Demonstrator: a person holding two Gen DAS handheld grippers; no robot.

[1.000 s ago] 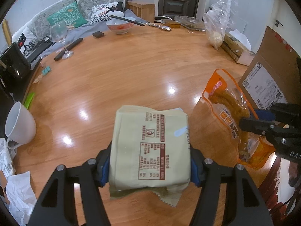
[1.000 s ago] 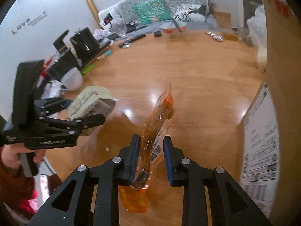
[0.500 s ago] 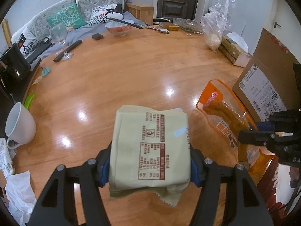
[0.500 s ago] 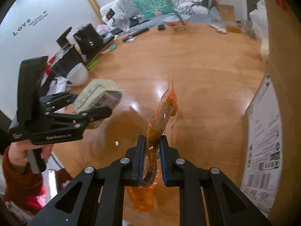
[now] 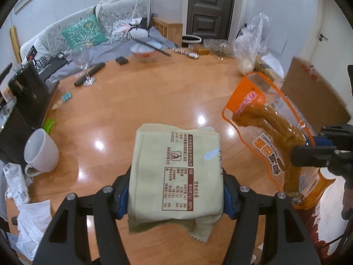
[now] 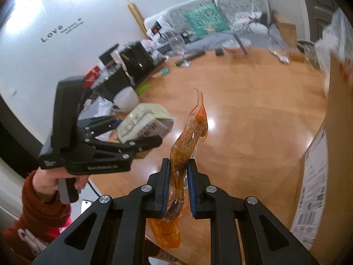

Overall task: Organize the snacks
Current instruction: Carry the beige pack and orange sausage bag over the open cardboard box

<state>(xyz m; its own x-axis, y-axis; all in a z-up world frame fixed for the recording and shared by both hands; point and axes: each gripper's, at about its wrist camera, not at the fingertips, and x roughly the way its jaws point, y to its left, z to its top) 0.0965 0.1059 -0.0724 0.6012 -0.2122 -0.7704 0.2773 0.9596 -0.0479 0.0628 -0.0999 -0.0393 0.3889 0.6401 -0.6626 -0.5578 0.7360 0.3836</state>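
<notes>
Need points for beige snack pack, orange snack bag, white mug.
beige snack pack (image 5: 176,172): left wrist view, on its printed back panel.
orange snack bag (image 5: 262,119): left wrist view, on the snack behind its clear window.
white mug (image 5: 42,152): left wrist view, on its side wall.

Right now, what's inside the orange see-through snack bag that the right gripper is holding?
Golden-brown twisted fried dough sticks show through the clear window of the orange snack bag. The right gripper pinches its lower part, so the printed bottom end hides whatever is there.
</notes>
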